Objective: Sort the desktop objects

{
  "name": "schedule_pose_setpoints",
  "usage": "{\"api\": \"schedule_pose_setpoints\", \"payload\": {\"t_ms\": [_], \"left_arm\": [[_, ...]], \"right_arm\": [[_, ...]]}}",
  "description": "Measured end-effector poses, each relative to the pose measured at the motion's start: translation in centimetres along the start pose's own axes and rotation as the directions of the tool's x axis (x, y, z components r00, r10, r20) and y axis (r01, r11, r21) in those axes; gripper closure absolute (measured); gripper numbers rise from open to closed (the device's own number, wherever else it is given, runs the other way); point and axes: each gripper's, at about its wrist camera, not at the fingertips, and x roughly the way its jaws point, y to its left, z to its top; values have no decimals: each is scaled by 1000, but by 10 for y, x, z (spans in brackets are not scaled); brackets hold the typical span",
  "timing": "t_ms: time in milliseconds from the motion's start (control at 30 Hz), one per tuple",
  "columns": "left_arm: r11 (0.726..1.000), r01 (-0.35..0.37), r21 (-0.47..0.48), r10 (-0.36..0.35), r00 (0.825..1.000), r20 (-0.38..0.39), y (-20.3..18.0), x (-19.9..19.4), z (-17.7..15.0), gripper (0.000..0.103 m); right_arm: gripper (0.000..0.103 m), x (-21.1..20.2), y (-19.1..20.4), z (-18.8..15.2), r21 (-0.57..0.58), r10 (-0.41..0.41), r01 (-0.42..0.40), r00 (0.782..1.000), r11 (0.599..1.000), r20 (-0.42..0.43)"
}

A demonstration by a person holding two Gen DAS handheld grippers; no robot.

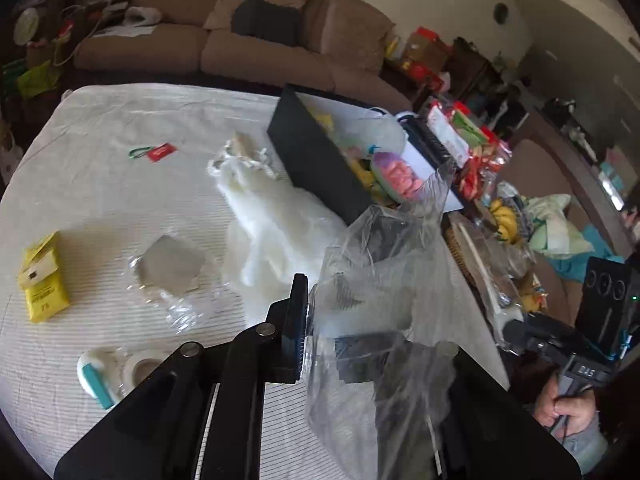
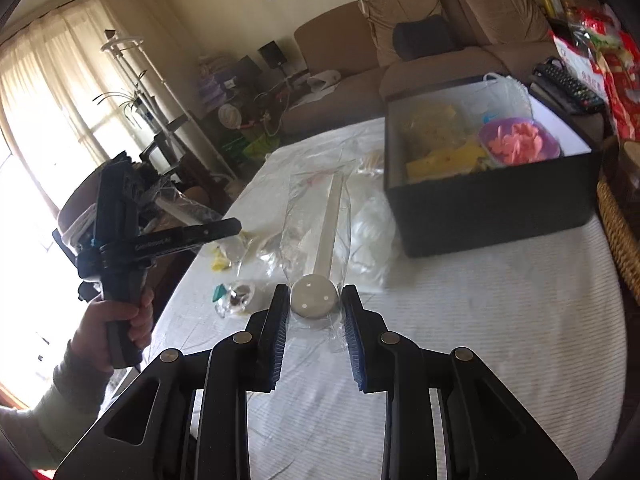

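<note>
Above the surface (image 2: 500, 340), near its edge closest to the cameras: two hand-held grippers, each lifting one wrapped item toward the black box (image 2: 492, 204).
Left hand-held gripper (image 1: 310, 320): clenched on a clear plastic bag (image 1: 384, 280); the film drapes over the right-hand finger and hides it.
Right hand-held gripper (image 2: 314, 320): grasping the round end of a white spoon-like utensil in a clear sleeve (image 2: 316, 216); the disc sits between the pads and the handle points away toward the box.
Black box: at the far right corner of the surface, open-topped, already holding a purple bowl of pink pieces (image 2: 520, 142) and yellow items.
Unsorted items: a yellow packet (image 1: 42, 280) at the left edge; a tape dispenser (image 1: 106, 376) at the near left; a red tag with green clip (image 1: 154, 153) toward the far left; a white plastic bag (image 1: 272, 232) beside the box.
Step in hand (judgement): carrying both items to the box. Keep each above the box wall before releasing, one at a time; thin film may cling to the pads, so open fully and draw back clear.
Left wrist view only: the loose items across the left half of the surface, and the hand (image 1: 568, 408) on the other gripper's handle.
Right wrist view only: the box interior seen from the front, the utensil grip, and the left gripper from outside, where glare hides what it holds.
</note>
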Motion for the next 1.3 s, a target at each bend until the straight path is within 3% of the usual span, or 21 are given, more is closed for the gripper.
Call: {"api": "schedule_pose_setpoints", "payload": {"t_ms": [100, 233, 333, 500, 633, 700, 733, 767, 967, 1067, 1133, 1200, 1300], "left_arm": [[999, 7, 54, -5, 999, -35, -41, 22, 42, 92], [994, -28, 109, 40, 993, -110, -83, 71, 94, 92], [985, -79, 150, 105, 979, -176, -103, 115, 124, 92], [964, -193, 182, 239, 930, -279, -101, 190, 146, 92], [957, -225, 184, 277, 901, -335, -88, 230, 149, 92], [952, -250, 178, 301, 877, -376, -79, 246, 146, 91], [948, -264, 178, 314, 863, -396, -73, 252, 145, 89], [946, -272, 173, 320, 858, -402, -69, 254, 145, 79], [982, -176, 71, 190, 935, -298, -50, 203, 156, 52], [983, -177, 45, 183, 959, -216, -44, 169, 159, 45], [983, -181, 36, 185, 964, -192, -39, 154, 157, 45], [980, -192, 49, 198, 962, -187, -36, 145, 155, 45], [979, -195, 63, 203, 960, -192, -33, 137, 149, 45]], "right_arm": [[76, 3, -18, 36, -2, -40, 40, 999, 999, 11], [76, 31, -52, 85, 27, -87, 88, 996, 996, -18], [76, 61, -83, 113, 59, -102, 105, 993, 993, -59], [76, 108, -123, 147, 93, -146, 157, 983, 983, -110], [76, 140, -151, 160, 147, -135, 158, 978, 976, -156], [76, 152, -163, 162, 182, -113, 144, 978, 973, -173], [76, 157, -168, 162, 199, -100, 136, 978, 970, -182], [74, 162, -171, 161, 210, -89, 130, 977, 969, -193], [74, 185, -168, 159, 165, -101, 147, 960, 975, -261], [74, 197, -158, 158, 128, -103, 145, 950, 981, -294], [65, 208, -153, 155, 109, -105, 150, 936, 983, -336], [38, 211, -151, 153, 87, -142, 184, 925, 979, -354], [36, 196, -148, 153, 88, -157, 194, 935, 977, -317]]}}
